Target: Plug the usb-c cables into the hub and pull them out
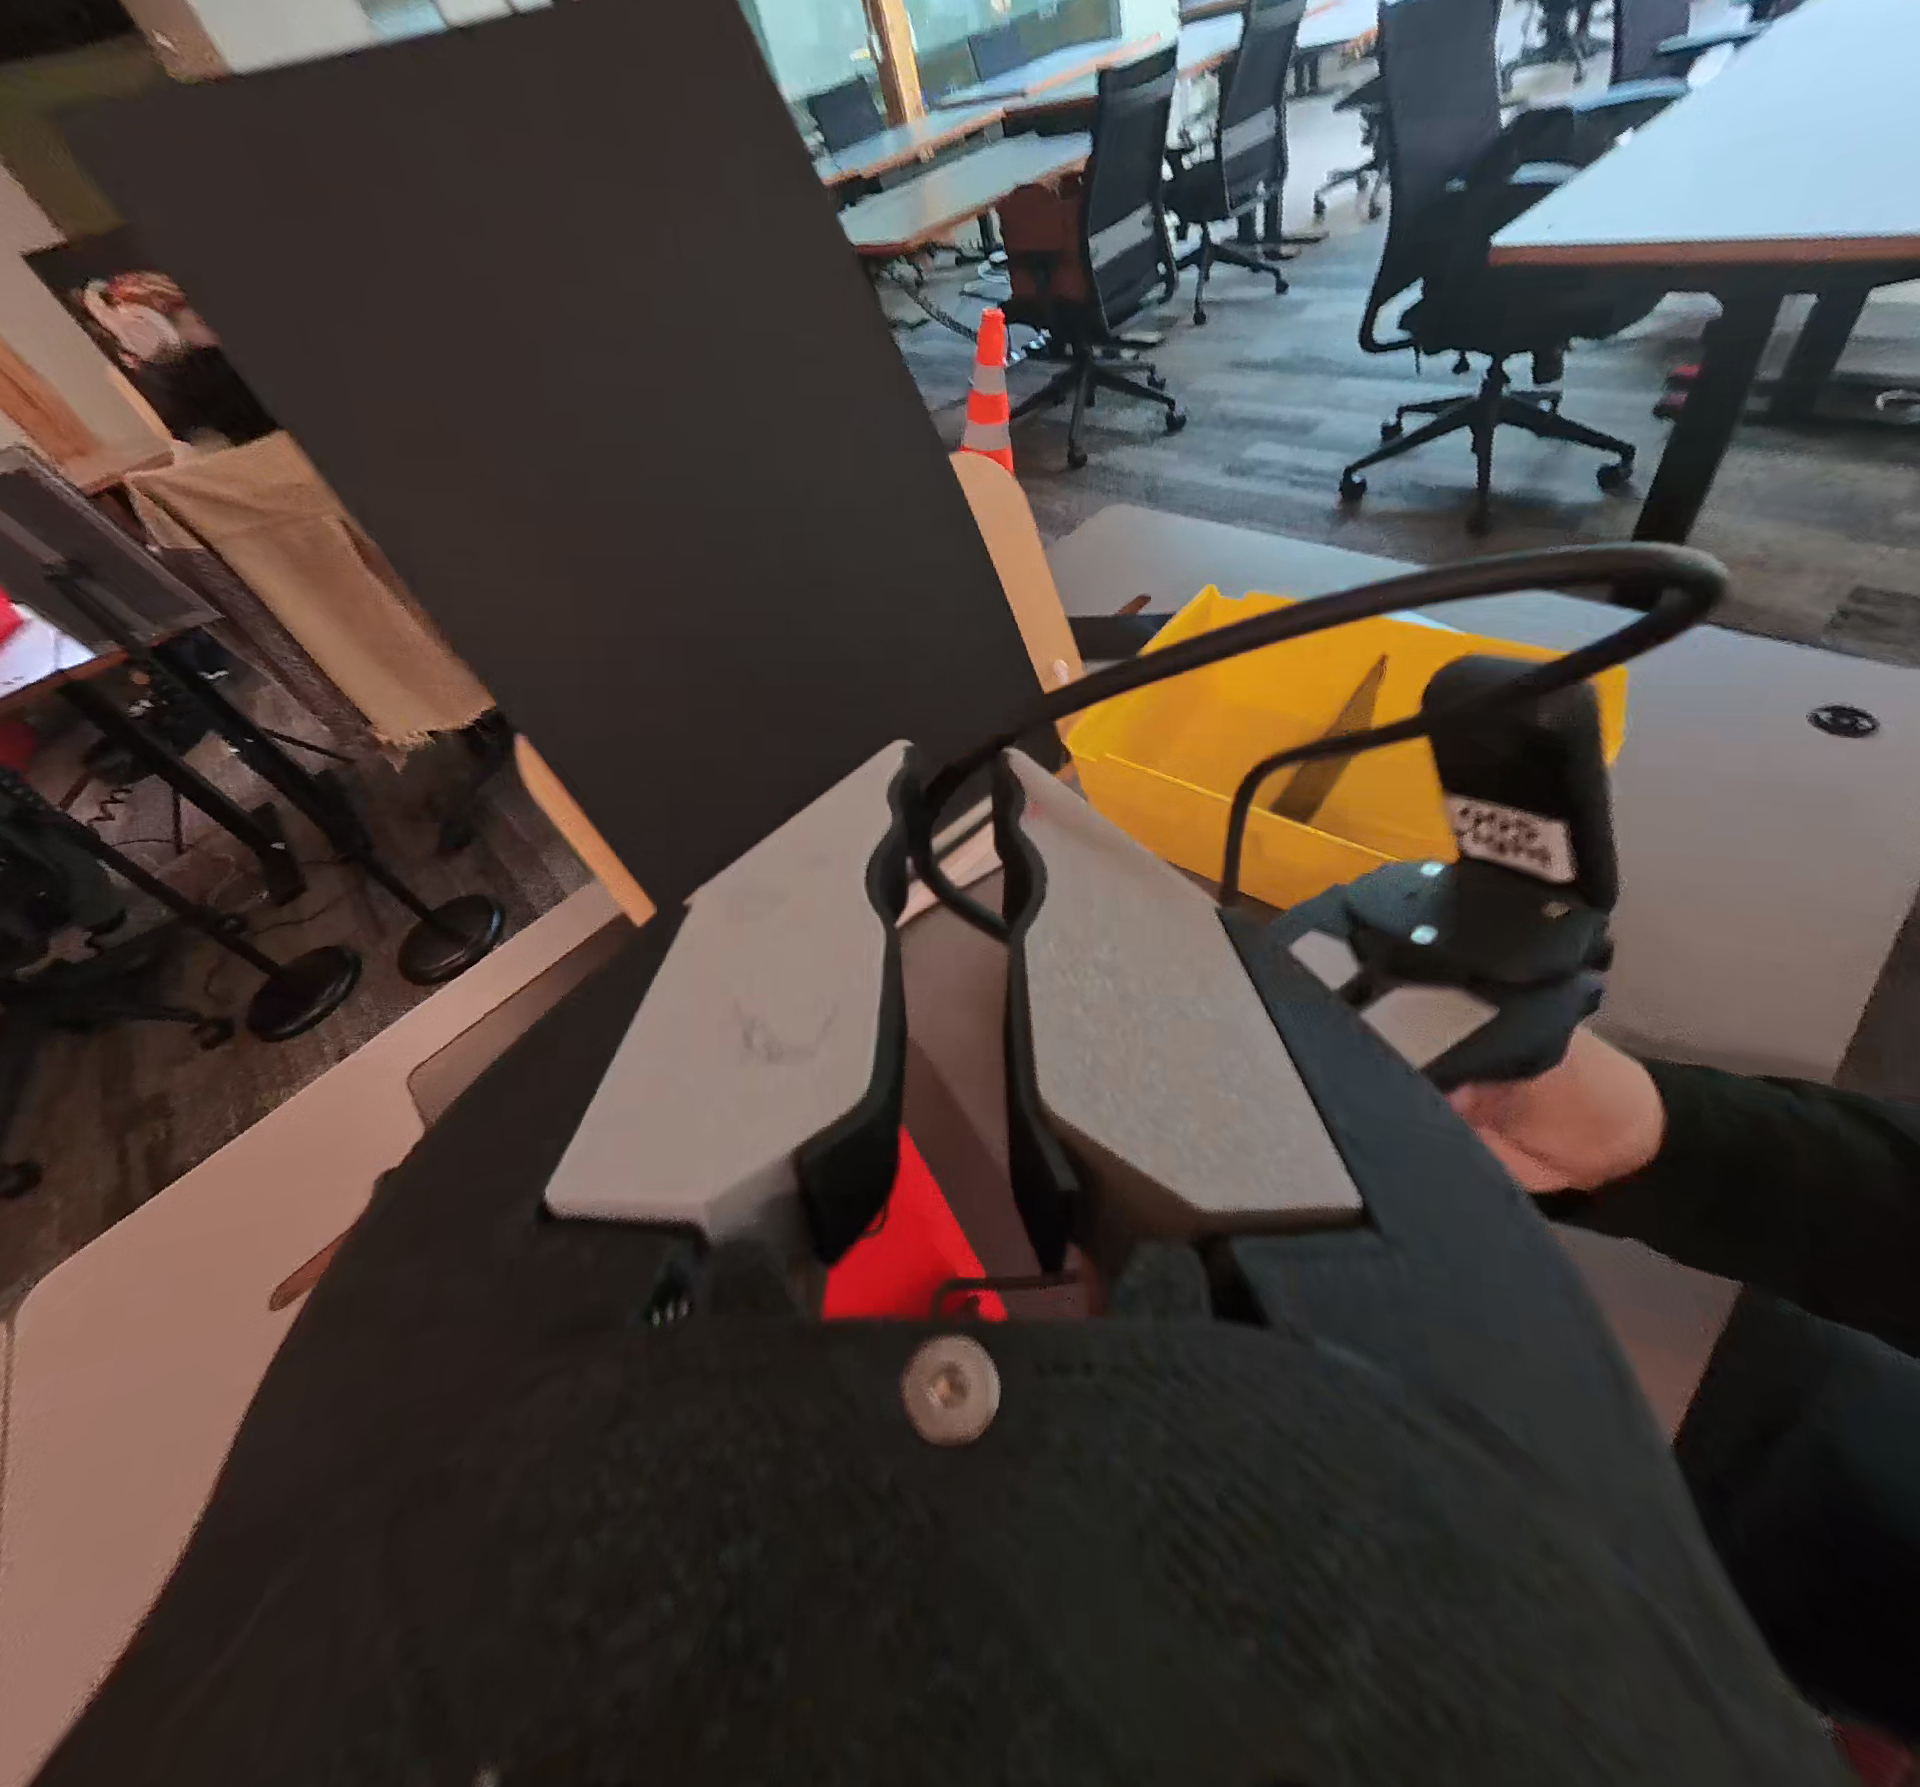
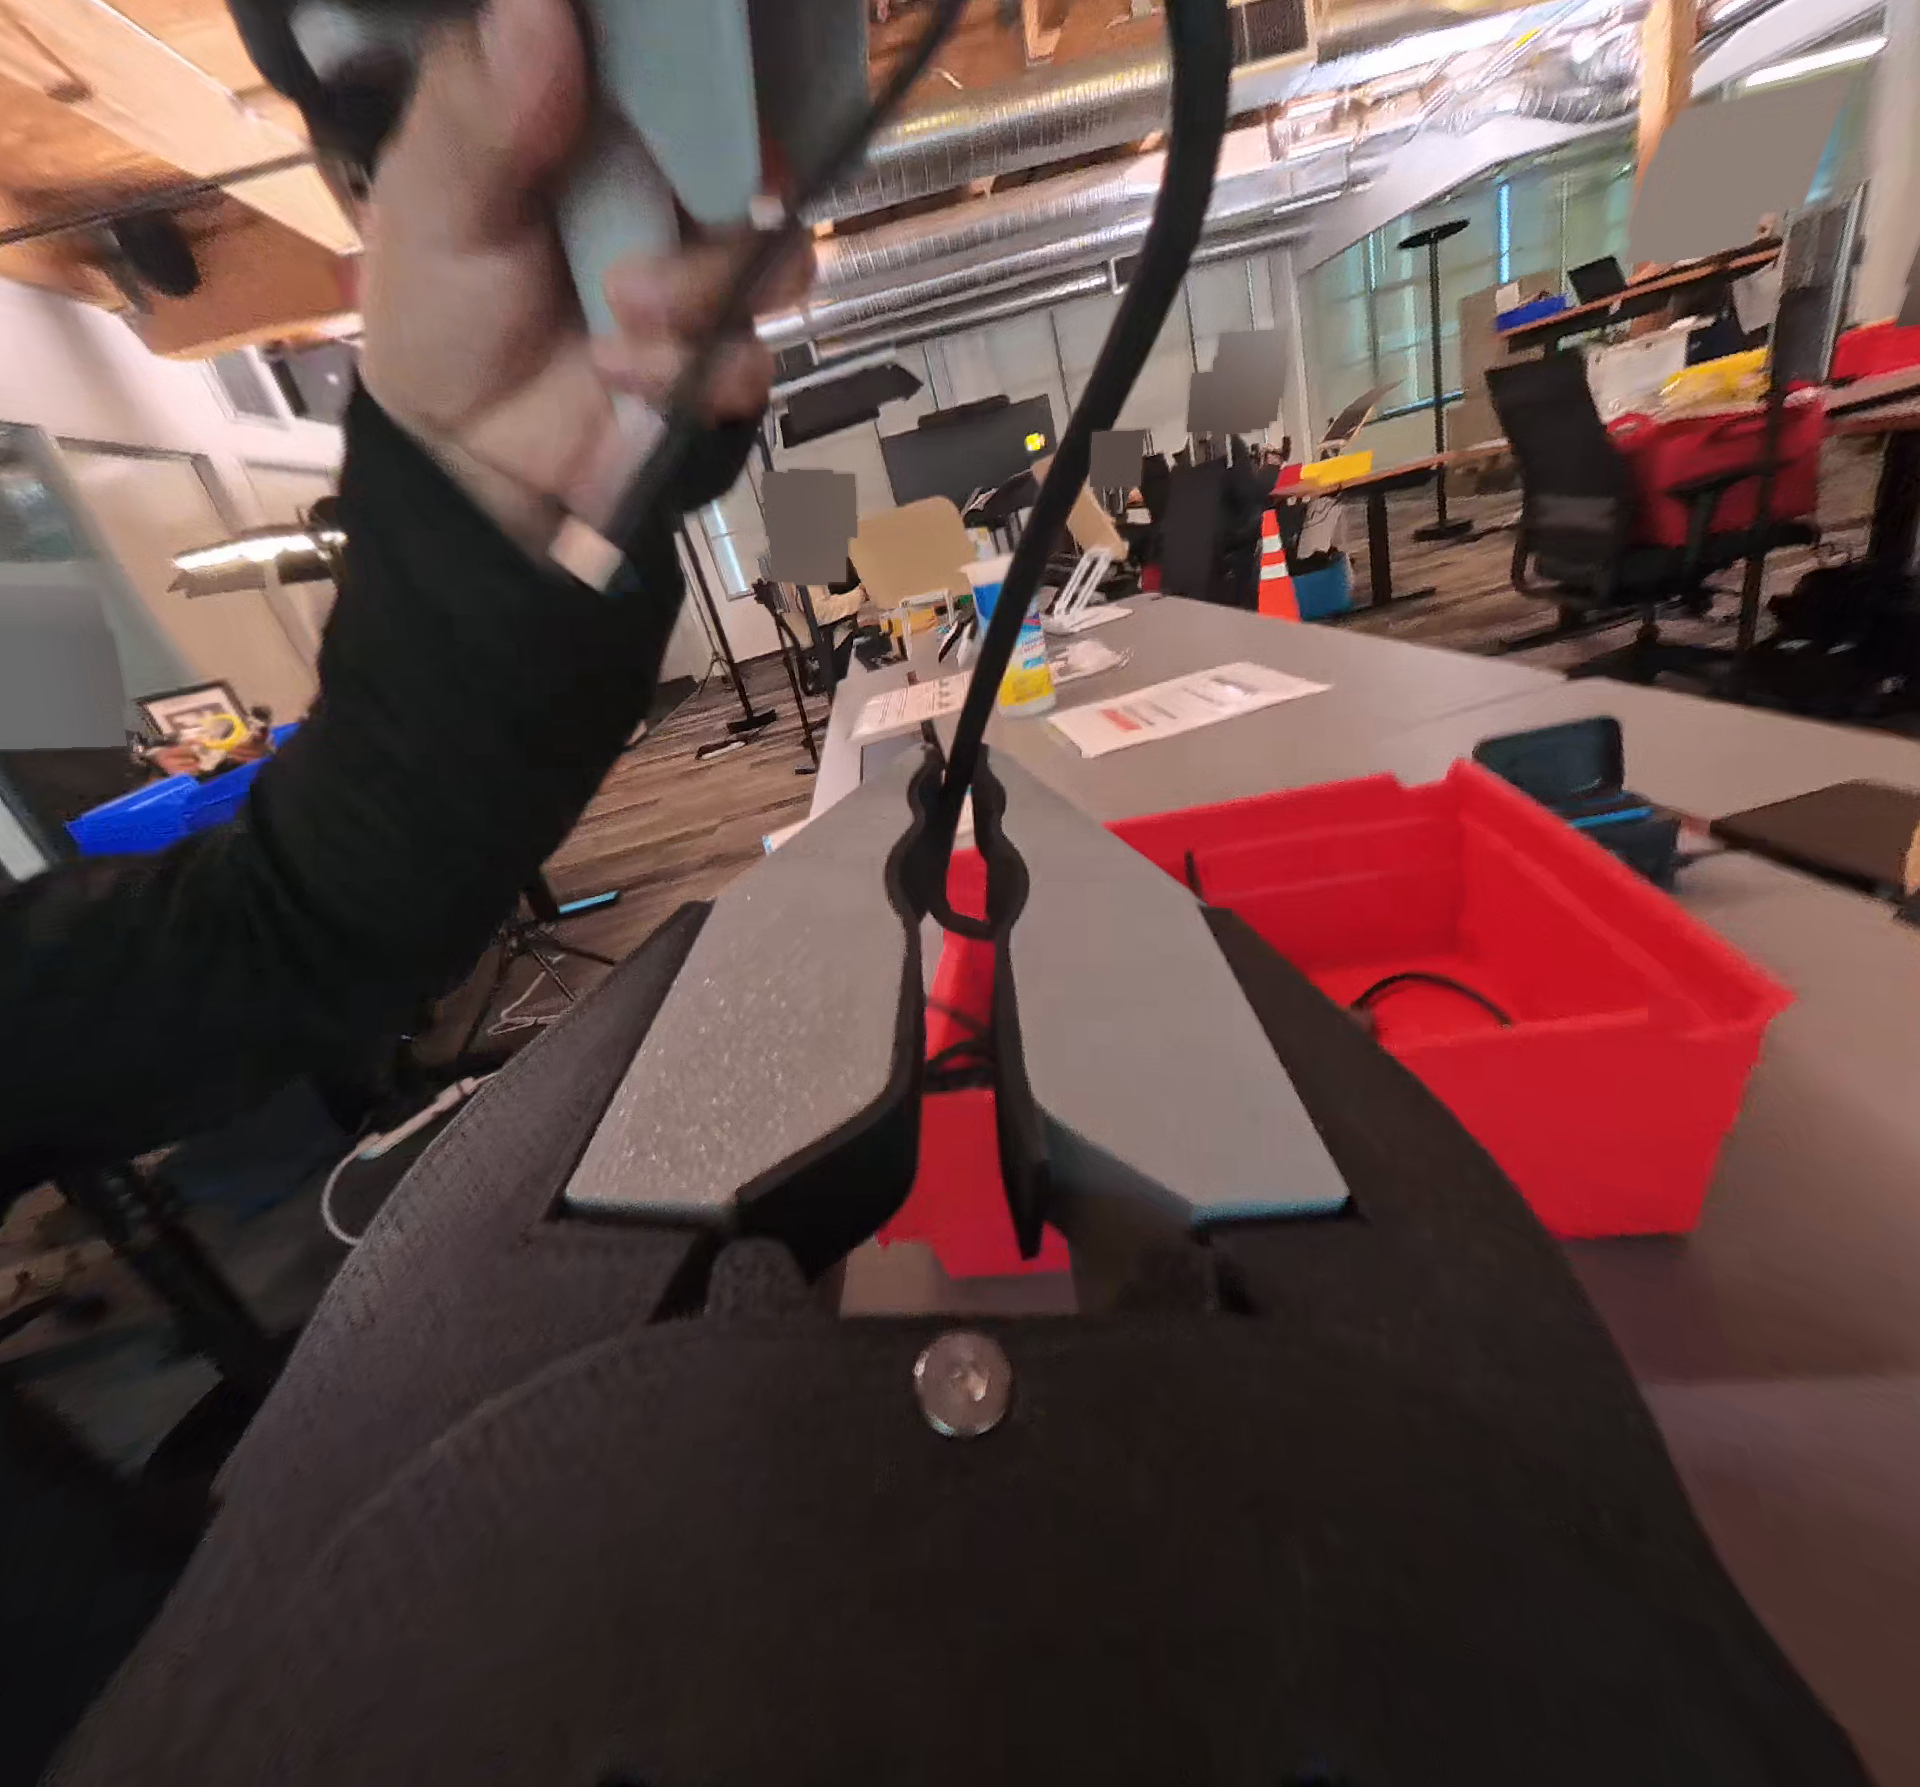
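Both sets of tongs pinch one black usb-c cable above a grey tabletop [image 2: 1299, 781]: the left tongs [image 1: 951, 802] press together on it at their tips, and it arcs away toward 2 o'clock; the right tongs [image 2: 956, 807] close on it too, and it rises in a tall loop toward 12 o'clock, where the other hand [image 2: 488, 283] and its gripper hang blurred at 11 o'clock. The plug ends look hidden inside the tongs, and the hub cannot be picked out in either view. To do this step well, judging from the slack loop, each grip should sit close behind a connector, so the plug meets its port straight and the cord neither twists nor drags. Past the right tongs, at 2 o'clock, a red bin [image 2: 1455, 958] holds another dark cord; past the left tongs, at 1 o'clock, sits a yellow bin [image 1: 1195, 750], with a black board [image 1: 520, 387] upright at 11 o'clock. Farther off, printed sheets [image 2: 1174, 703] and a labelled bottle [image 2: 1023, 657] lie on the tabletop; the print is too small to make out, and no brand is legible
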Available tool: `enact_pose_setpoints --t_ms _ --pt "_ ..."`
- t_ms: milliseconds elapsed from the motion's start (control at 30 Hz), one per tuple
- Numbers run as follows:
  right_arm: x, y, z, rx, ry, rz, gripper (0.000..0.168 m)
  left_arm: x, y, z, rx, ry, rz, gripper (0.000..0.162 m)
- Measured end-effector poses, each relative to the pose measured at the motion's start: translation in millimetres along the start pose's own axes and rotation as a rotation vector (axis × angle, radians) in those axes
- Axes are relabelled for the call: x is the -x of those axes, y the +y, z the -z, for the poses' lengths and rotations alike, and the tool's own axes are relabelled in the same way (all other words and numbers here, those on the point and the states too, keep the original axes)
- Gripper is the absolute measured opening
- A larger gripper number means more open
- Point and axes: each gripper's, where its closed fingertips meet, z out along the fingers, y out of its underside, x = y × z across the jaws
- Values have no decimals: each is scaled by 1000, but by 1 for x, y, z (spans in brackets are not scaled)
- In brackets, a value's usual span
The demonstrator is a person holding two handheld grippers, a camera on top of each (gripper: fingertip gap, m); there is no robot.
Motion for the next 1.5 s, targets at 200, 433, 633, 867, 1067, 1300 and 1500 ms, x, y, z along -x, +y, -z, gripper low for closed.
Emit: enact_pose_setpoints --t_ms 200,433,633,867,1067,1300,1500 --pt "10 -84 -8 -39 68 102 1 31 28 49 -26 -42 88 50" --pt "22 -152 13 -164 158 223 3 32 142 72 128 -28 176 61" --pt "23 -210 64 -324 272 281 2 22 216 79 226 -1 233 62" --pt "19 -227 123 -338 452 380 4 -4 270 72 319 43 283 64" --pt "33 -214 156 -283 437 341 2 -23 297 71 420 27 188 64" --pt "0 -143 138 -44 486 323 4 -52 315 55 502 -40 5 64" --pt "-18 -101 120 76 466 254 4 -56 328 38 541 11 80 58"
